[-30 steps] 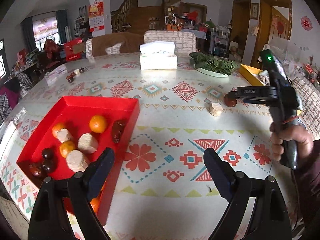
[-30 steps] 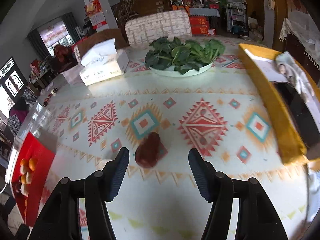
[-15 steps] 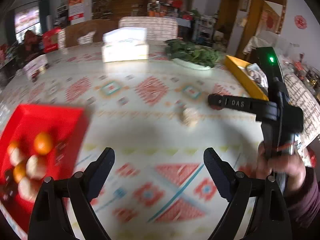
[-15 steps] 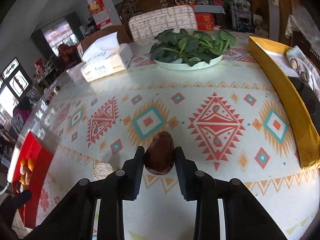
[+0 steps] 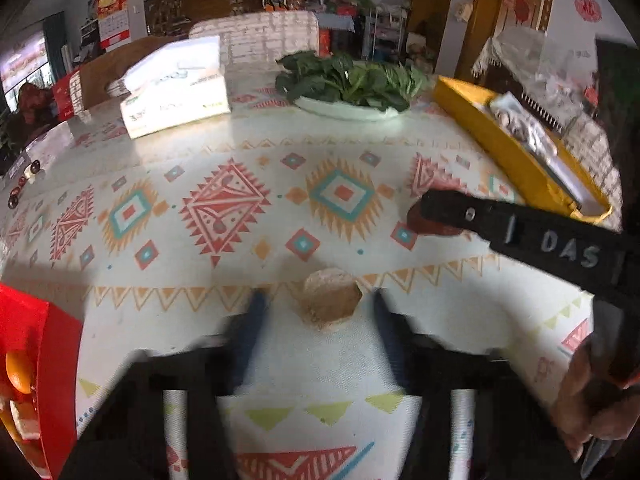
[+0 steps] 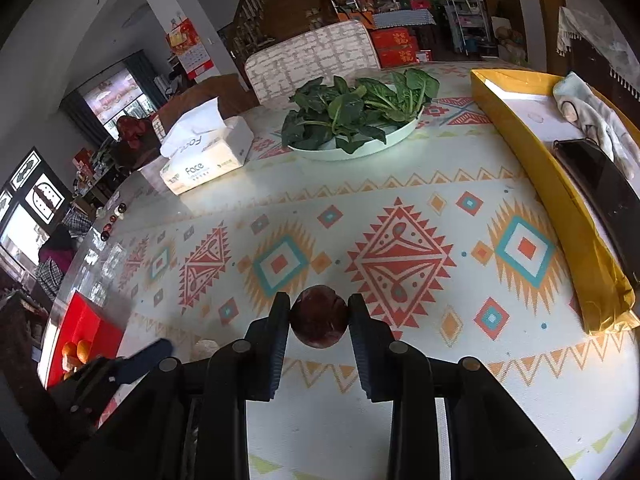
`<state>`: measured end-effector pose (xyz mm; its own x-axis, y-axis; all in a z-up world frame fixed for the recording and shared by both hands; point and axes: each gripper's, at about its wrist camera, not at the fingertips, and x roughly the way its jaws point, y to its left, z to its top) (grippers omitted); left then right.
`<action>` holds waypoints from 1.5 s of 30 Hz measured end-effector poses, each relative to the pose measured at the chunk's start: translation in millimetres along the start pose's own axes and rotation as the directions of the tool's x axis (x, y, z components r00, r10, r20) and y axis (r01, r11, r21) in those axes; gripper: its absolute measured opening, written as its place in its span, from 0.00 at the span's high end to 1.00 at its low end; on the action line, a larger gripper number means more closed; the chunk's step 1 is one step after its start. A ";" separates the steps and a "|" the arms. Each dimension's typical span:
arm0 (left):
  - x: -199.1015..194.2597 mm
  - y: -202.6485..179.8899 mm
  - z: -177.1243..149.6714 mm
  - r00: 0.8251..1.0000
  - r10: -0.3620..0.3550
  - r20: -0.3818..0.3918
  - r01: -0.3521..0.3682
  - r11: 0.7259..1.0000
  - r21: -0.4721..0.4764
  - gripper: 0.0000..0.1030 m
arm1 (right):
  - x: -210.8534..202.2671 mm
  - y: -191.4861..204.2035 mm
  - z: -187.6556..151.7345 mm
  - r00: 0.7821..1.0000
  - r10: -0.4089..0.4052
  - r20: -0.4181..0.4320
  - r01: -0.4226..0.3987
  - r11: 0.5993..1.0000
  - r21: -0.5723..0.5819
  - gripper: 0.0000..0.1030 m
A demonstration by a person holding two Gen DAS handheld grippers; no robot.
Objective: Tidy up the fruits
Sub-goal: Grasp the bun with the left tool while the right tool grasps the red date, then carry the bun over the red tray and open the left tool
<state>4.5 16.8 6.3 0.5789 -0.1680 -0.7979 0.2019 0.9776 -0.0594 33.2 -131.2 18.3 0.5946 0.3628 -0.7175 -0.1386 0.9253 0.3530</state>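
One dark fruit between right jaws

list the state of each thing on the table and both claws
right claw: shut on date
left claw: open, blurred, either side of the pale fruit
pale fruit: on table, not gripped
red tray: holds oranges
plate: full of greens
tissue box: tissue sticking out
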 end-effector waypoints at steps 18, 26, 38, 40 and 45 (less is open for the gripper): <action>-166.4 134.6 -73.3 0.964 0.173 0.202 -0.106 0.947 -0.304 0.71 | 3.3 20.4 -13.3 0.997 0.068 -0.037 -0.070 0.996 -0.047 0.68; -195.1 234.2 -135.9 0.943 0.306 0.129 -0.200 0.834 -0.515 0.71 | 1.4 64.2 -30.2 1.000 0.012 -0.012 -0.014 0.983 -0.181 0.68; -161.8 242.9 -158.7 0.970 0.221 0.105 -0.138 0.849 -0.510 0.71 | -16.7 207.8 -61.5 0.983 0.161 -0.091 -0.184 0.900 -0.394 0.69; -161.1 239.8 -159.6 0.969 0.220 0.109 -0.137 0.854 -0.502 0.71 | -11.7 223.2 -63.9 0.983 0.159 -0.091 -0.183 0.888 -0.422 0.69; -162.3 236.9 -157.6 0.967 0.232 0.109 -0.155 0.870 -0.469 0.63 | 0.8 208.4 -58.7 0.999 0.029 -0.017 -0.033 0.907 -0.420 0.68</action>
<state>-166.2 295.6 27.2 0.6928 0.0500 -0.7194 -0.2846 0.9356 -0.2089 -41.7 68.4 56.0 0.5772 0.3908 -0.7170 -0.4777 0.8737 0.0917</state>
